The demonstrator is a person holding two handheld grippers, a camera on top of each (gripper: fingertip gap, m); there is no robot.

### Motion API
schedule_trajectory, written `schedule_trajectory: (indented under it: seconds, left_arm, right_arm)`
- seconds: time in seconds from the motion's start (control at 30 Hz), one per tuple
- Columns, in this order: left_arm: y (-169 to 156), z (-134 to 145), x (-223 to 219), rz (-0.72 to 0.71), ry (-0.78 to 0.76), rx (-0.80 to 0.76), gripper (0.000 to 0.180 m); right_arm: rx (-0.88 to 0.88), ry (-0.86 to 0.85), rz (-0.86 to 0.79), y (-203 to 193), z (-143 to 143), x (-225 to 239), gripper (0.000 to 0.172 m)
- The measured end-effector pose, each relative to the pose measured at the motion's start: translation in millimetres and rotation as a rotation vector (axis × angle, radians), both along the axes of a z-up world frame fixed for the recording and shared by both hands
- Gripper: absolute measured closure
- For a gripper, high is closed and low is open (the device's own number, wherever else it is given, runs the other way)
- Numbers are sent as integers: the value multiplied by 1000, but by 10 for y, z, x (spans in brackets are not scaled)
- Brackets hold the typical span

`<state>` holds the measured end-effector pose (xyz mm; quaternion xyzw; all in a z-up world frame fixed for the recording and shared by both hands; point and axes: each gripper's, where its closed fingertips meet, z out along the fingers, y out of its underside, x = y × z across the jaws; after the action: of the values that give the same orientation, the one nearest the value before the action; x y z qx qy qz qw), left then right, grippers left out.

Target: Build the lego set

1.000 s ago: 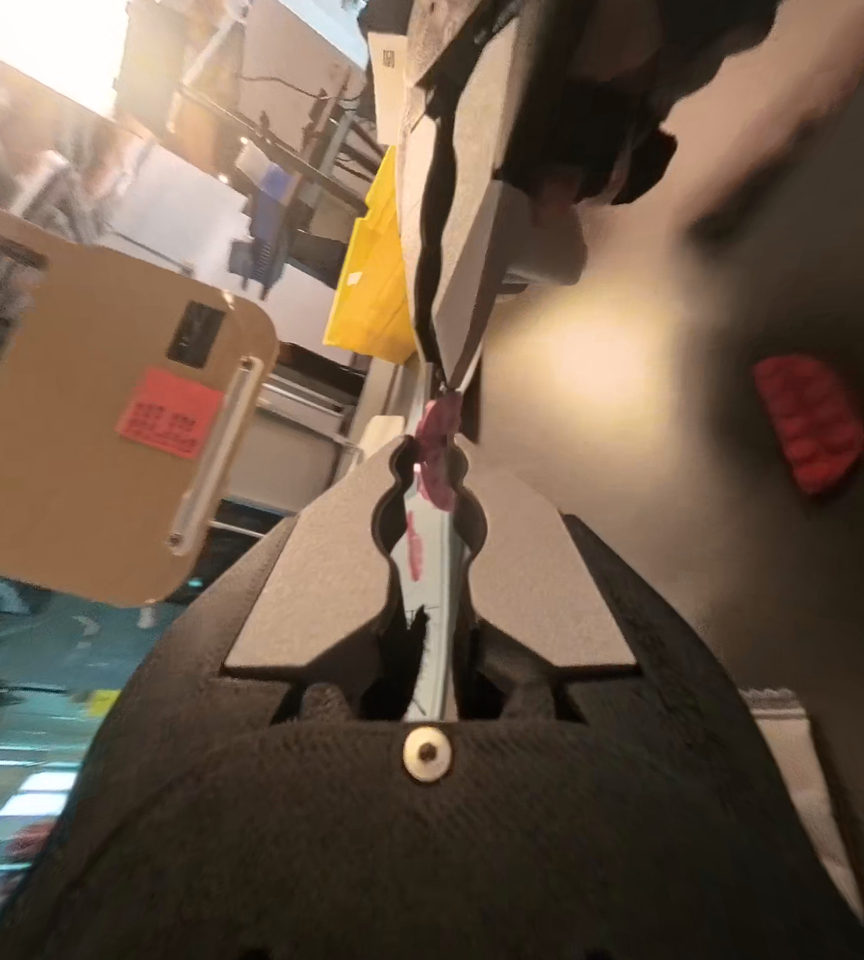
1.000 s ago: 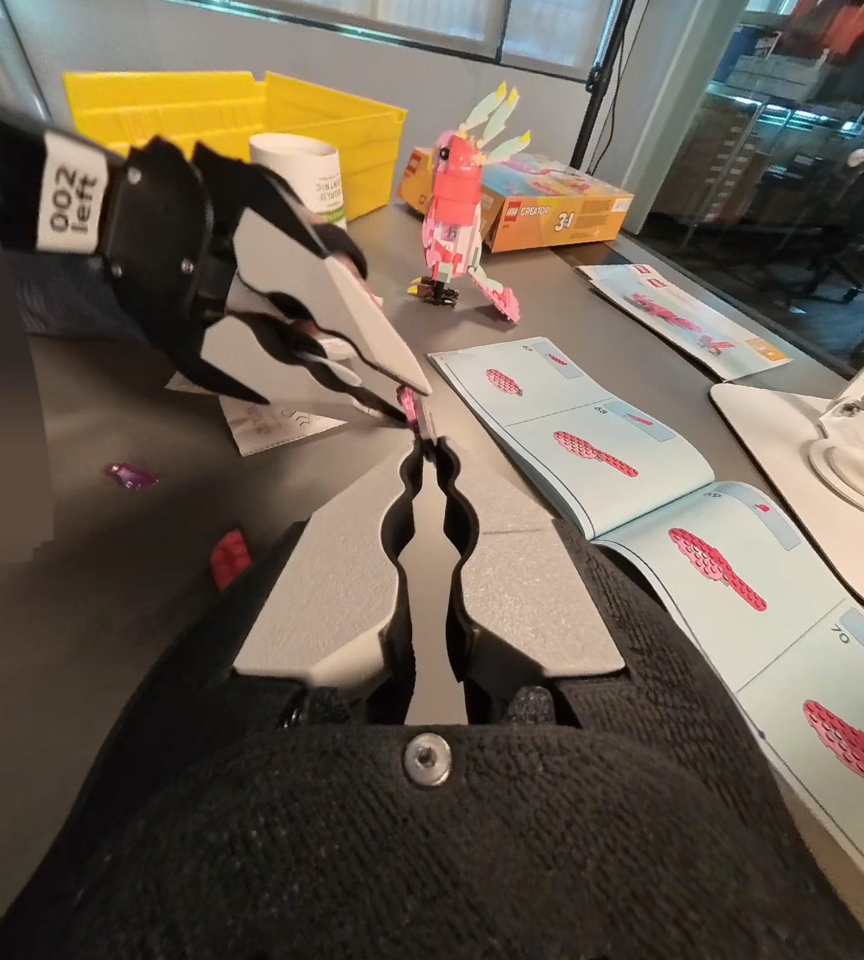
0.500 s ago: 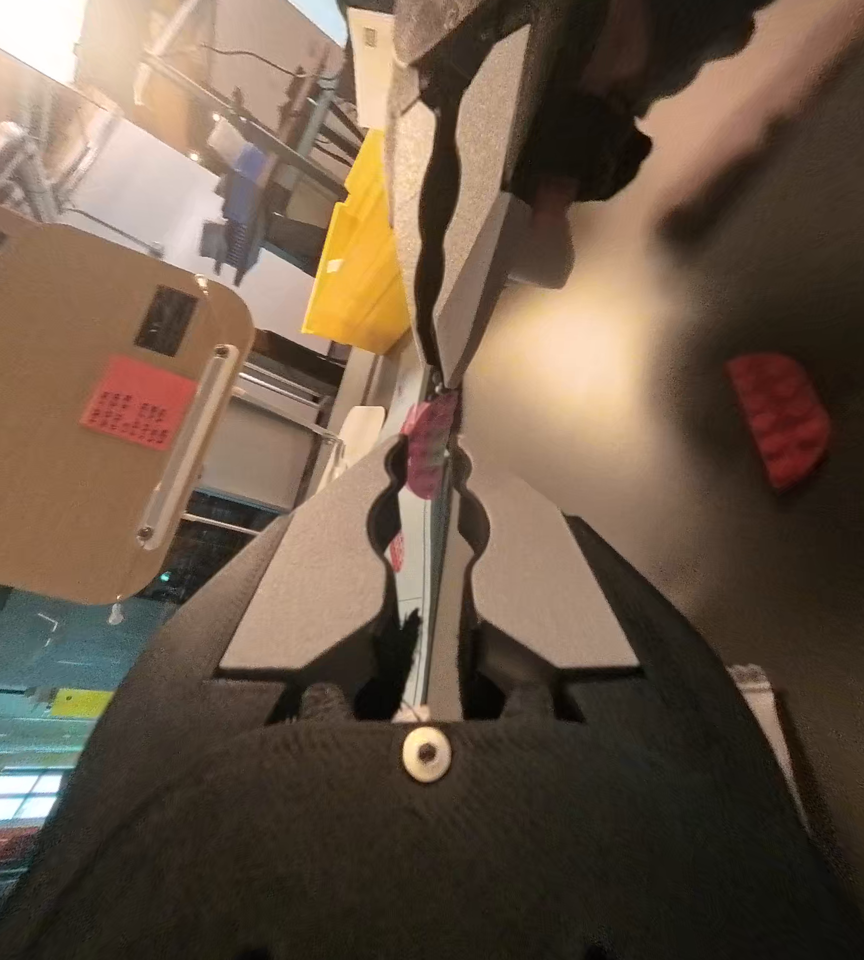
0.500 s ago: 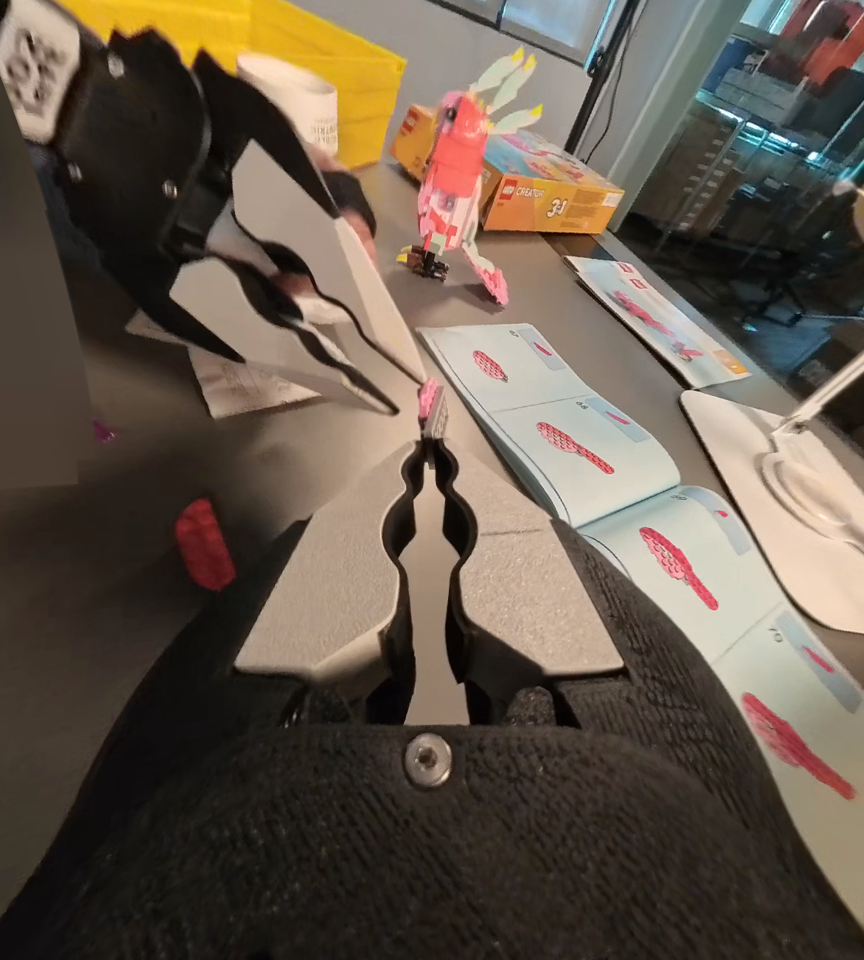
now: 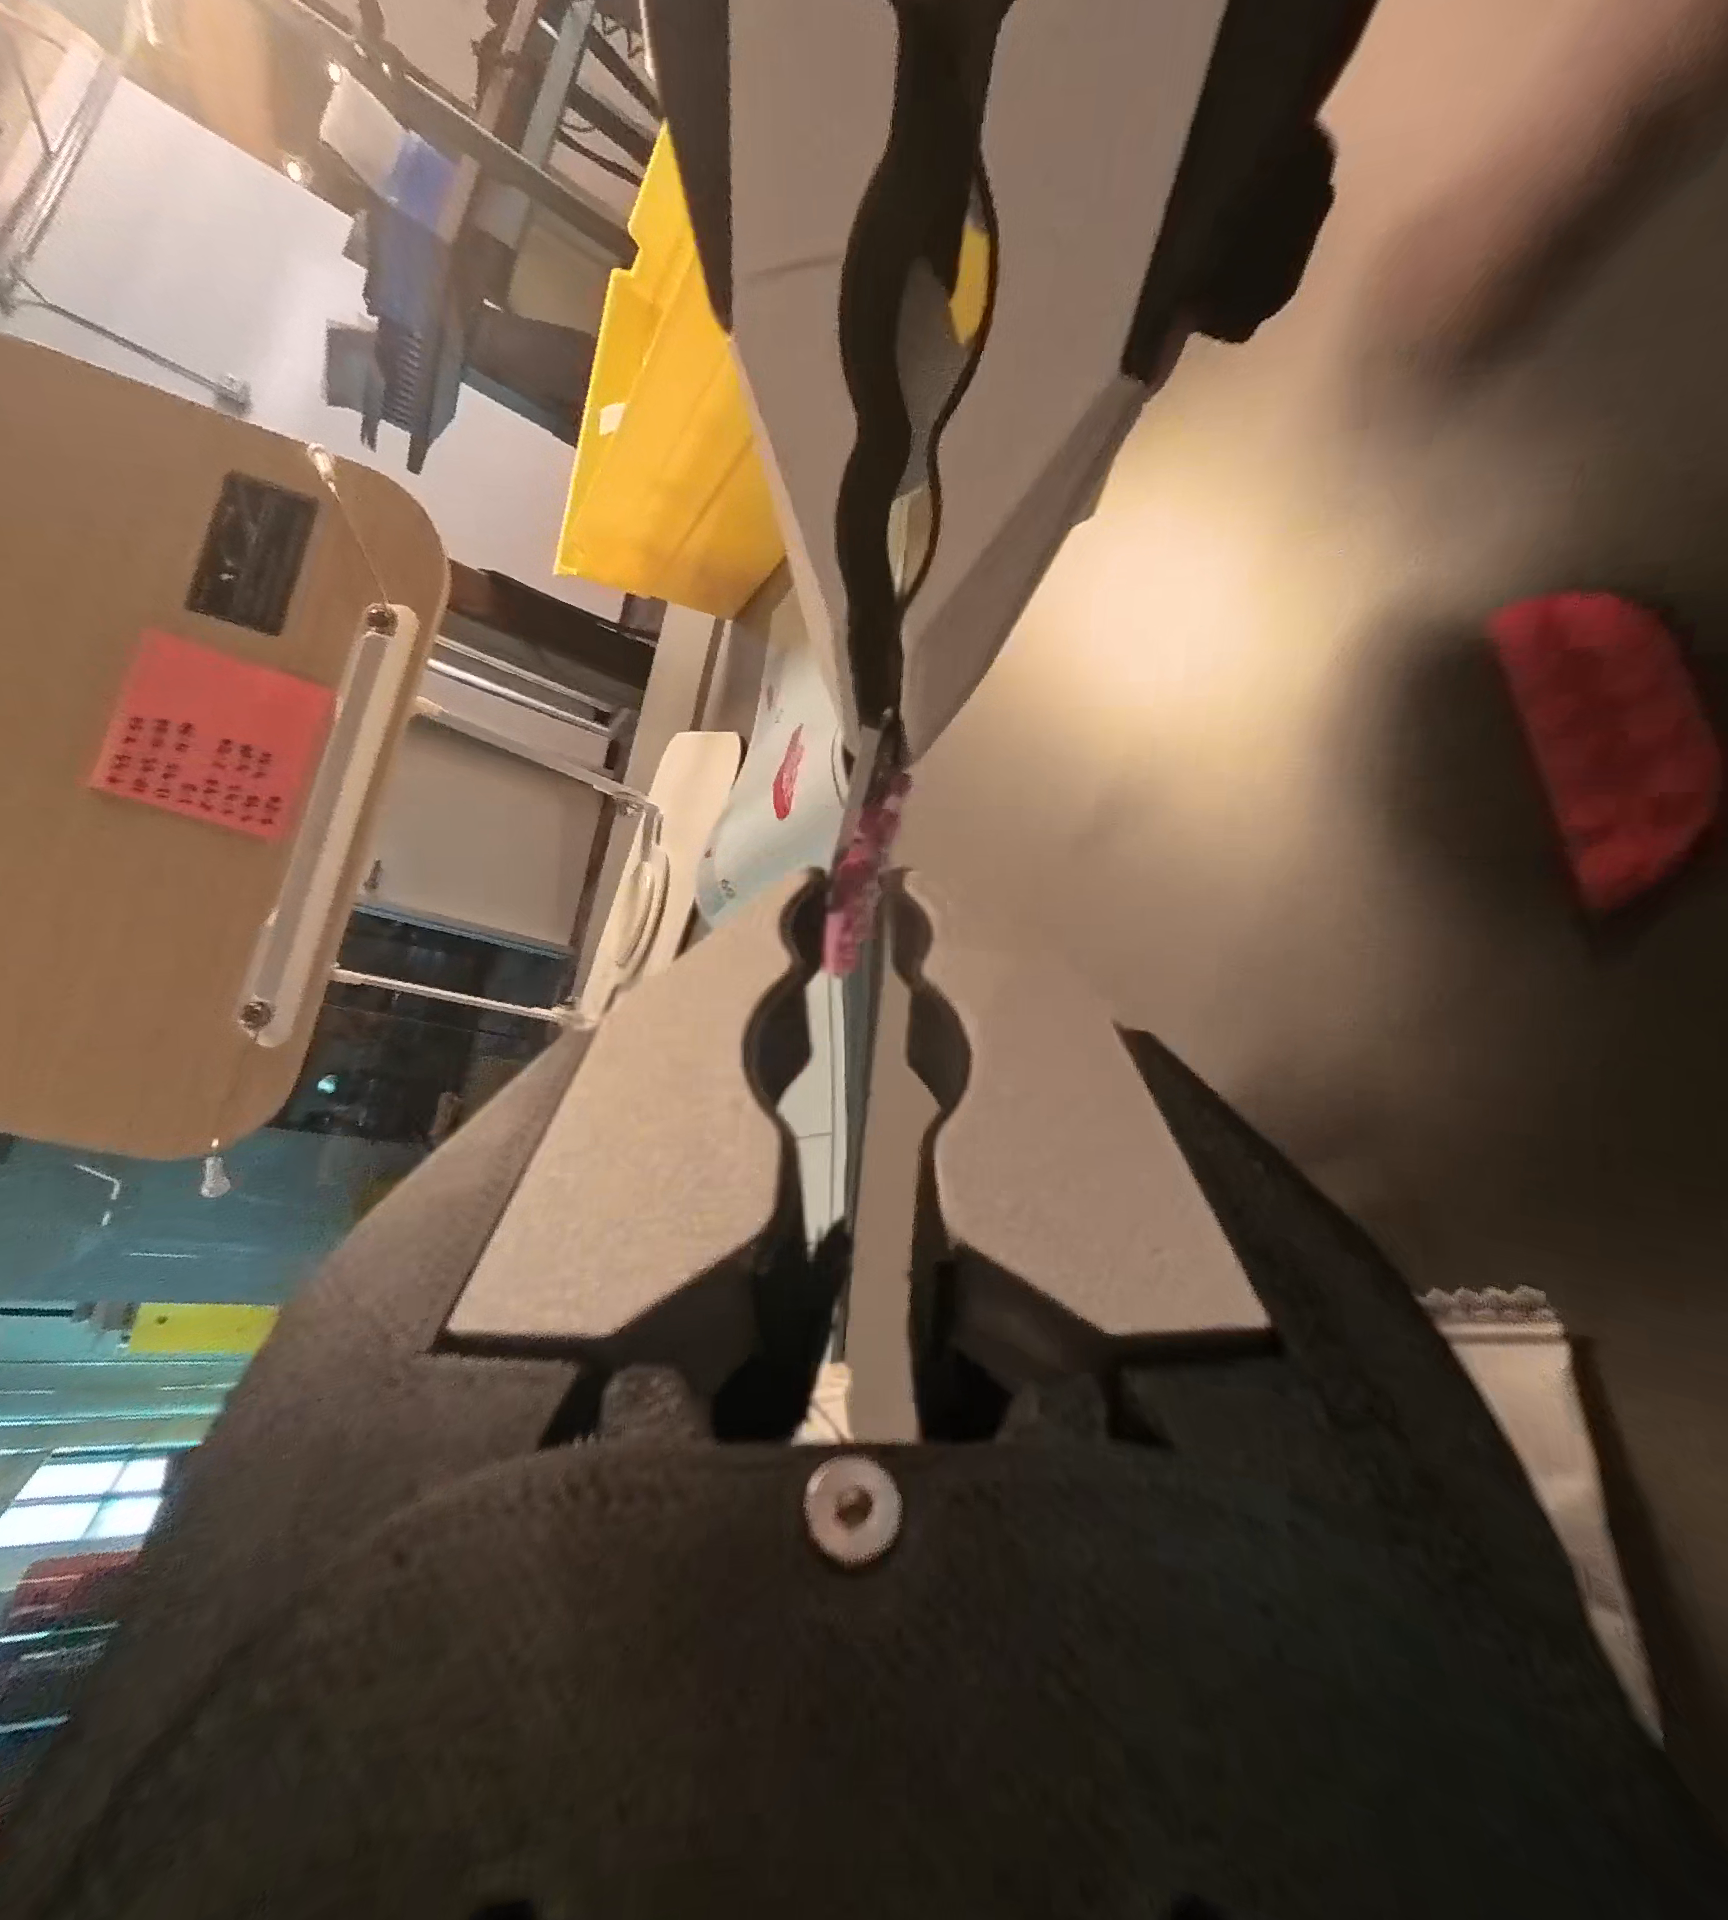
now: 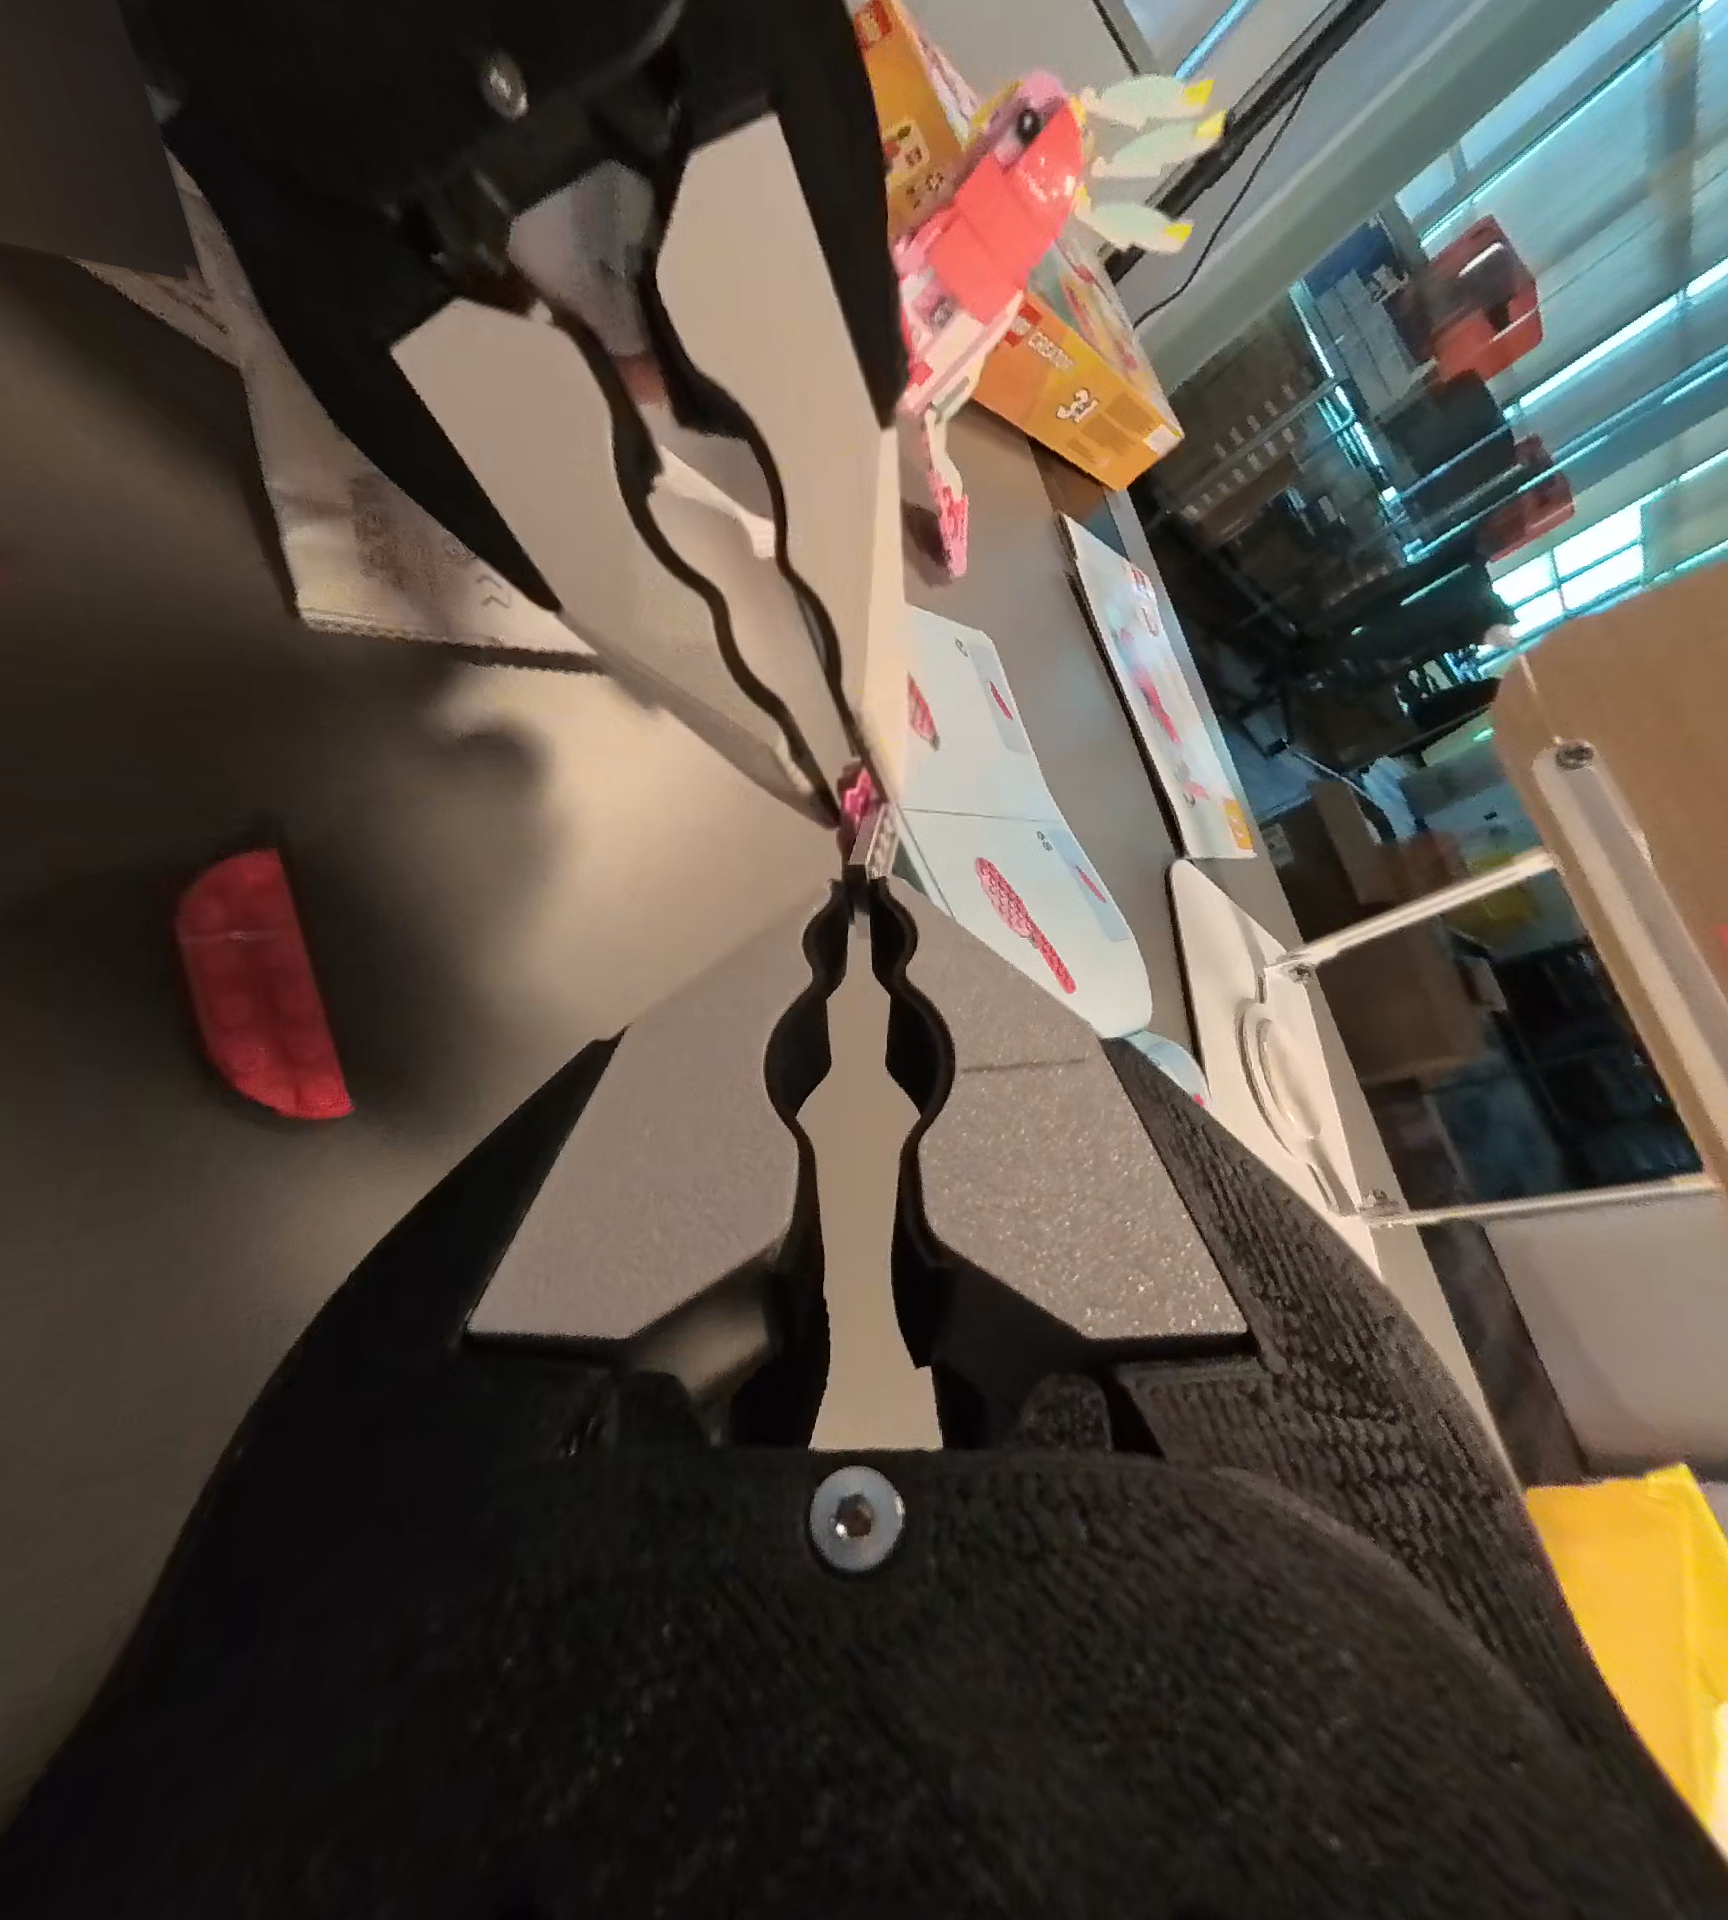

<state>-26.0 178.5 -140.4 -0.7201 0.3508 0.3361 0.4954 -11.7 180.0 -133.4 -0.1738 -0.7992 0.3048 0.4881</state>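
A small brick assembly, a pink plate [image 5: 858, 883] joined to a thin grey plate [image 6: 875, 840], hangs in the air between my two grippers above the dark table [image 5: 1255, 675]. My left gripper [image 5: 860, 888] is shut on the pink plate end. It also shows in the right wrist view [image 6: 844, 800], coming from above with its tips on the pink plate [image 6: 855, 795]. My right gripper [image 6: 860, 896] is shut on the grey plate end. It also shows in the left wrist view [image 5: 881, 722]. The two grippers meet tip to tip.
A red half-round plate [image 6: 257, 987] lies on the table near the grippers. An open instruction booklet [image 6: 1026, 883], a pink bird model [image 6: 995, 218], an orange box [image 6: 1078, 384] and a yellow bin [image 5: 673, 447] stand beyond. A wooden panel [image 5: 112, 727] on a white base [image 6: 1244, 997] is at the side. Both grippers' tips are roughly 25 cm from the pink bird model [image 6: 995, 218].
Both grippers have rolled sideways and drawn closer tip to tip. The left fingers, open beside the pink plate half a second ago, have closed on it. The right grasp is unchanged.
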Motion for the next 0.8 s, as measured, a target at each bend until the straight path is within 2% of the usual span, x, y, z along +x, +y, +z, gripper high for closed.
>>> schedule_trajectory:
  seconds: [0.27, 0.53, 0.63, 0.8]
  left_arm:
    - [-6, -86, -37, 6, 84, -52, 176]
    - [-20, -146, -32, -17, 88, -89, 177]
    - [-20, -188, -50, -12, 119, -115, 177]
    - [-9, -5, -61, 24, 247, -15, 177]
  right_arm:
    - [47, 12, -32, 11, -77, -45, 168]
    - [41, -18, -24, -11, -130, -40, 168]
    - [-61, -116, -77, 8, -159, -63, 169]
    - [-307, -102, -91, 32, 44, -87, 168]
